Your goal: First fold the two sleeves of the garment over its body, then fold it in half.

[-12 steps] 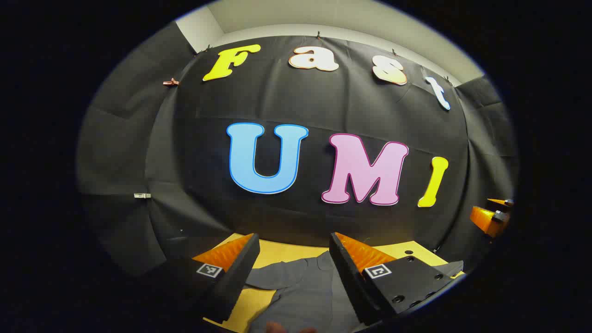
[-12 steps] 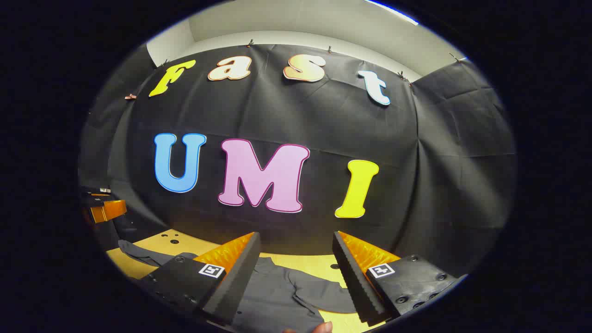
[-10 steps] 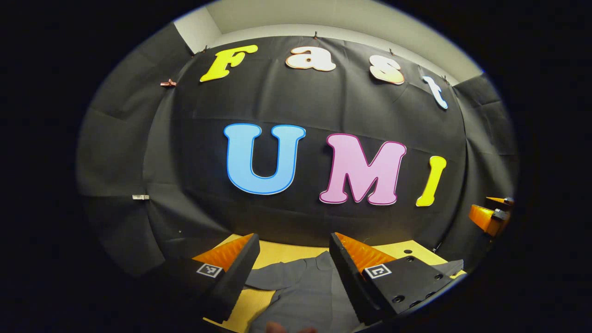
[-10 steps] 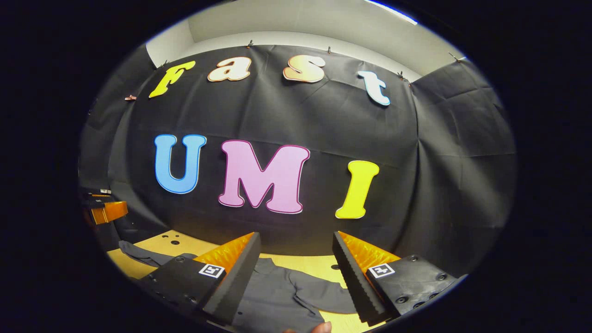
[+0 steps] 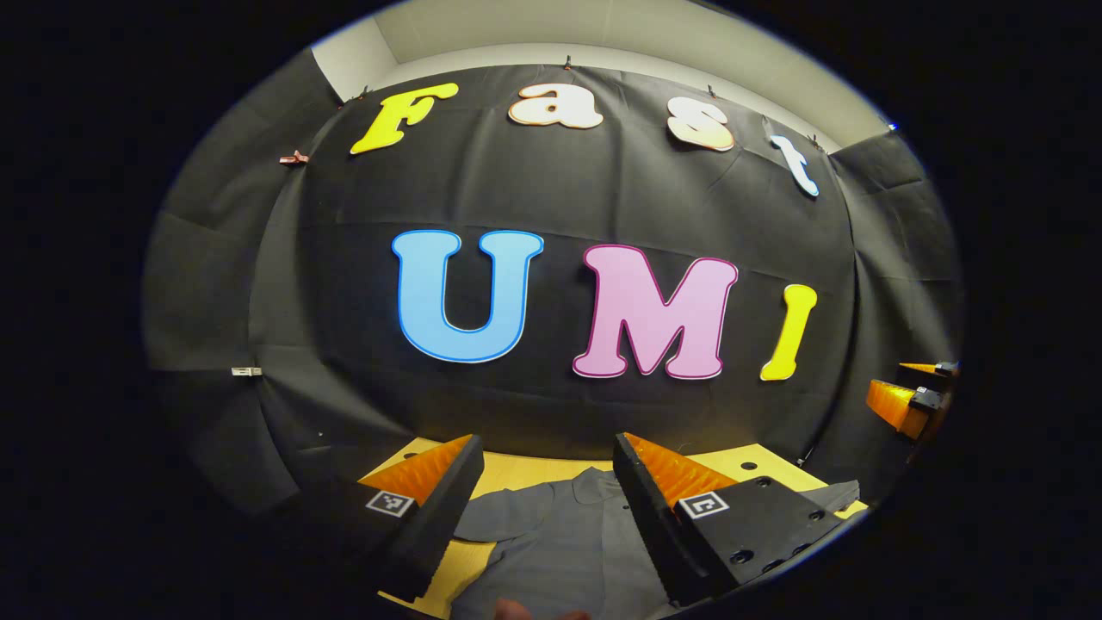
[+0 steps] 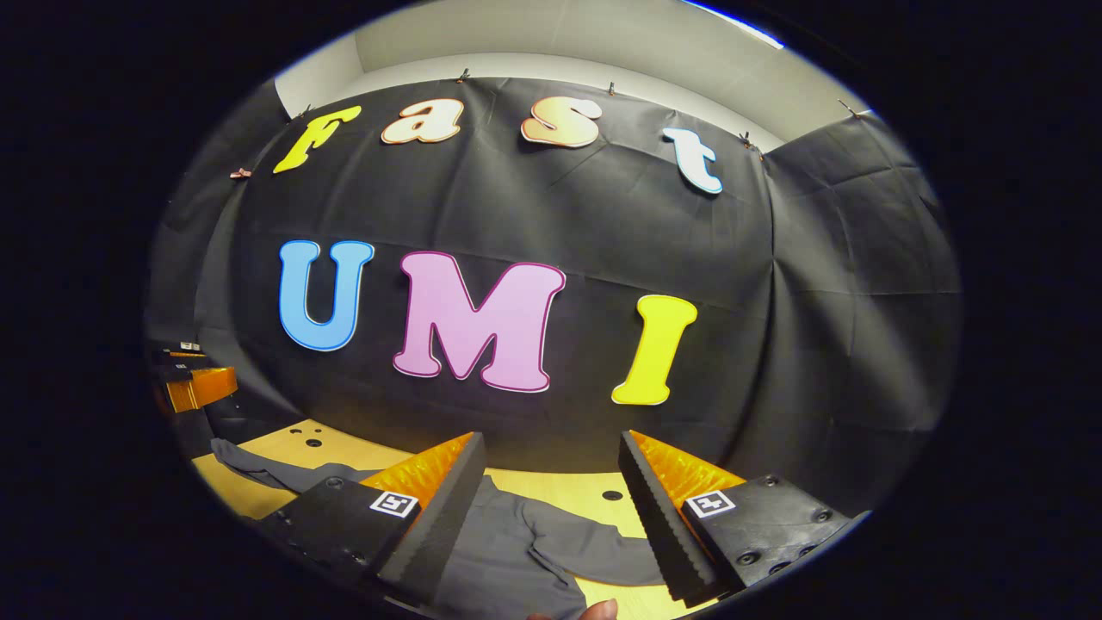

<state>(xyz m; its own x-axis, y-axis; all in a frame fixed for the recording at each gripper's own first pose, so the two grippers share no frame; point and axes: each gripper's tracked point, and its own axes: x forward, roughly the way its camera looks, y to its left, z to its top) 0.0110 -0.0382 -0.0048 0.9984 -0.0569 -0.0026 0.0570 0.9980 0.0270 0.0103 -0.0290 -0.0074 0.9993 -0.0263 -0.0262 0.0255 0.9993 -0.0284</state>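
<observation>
A dark grey garment (image 5: 560,538) lies flat on the yellow wooden table (image 5: 516,471), collar toward the wall. One sleeve (image 5: 508,517) spreads out to the left and the other sleeve (image 5: 839,495) to the right in the left gripper view. My left gripper (image 5: 547,508) hangs open above the garment's upper body, nothing between its fingers. In the right gripper view the garment (image 6: 508,560) shows below, with a sleeve (image 6: 603,551) lying between the fingers and the far sleeve (image 6: 258,465) at left. My right gripper (image 6: 551,517) is open and holds nothing. Each gripper appears at the edge of the other's view.
The table (image 6: 551,486) has small round holes (image 6: 612,495) in its top and ends at the black cloth wall. A fingertip (image 6: 598,610) shows at the bottom edge of the right gripper view, and another fingertip (image 5: 516,610) in the left gripper view.
Both views have tilted slightly down and shifted, showing a little more of the table and garment. The fingers of both grippers stay spread the same.
</observation>
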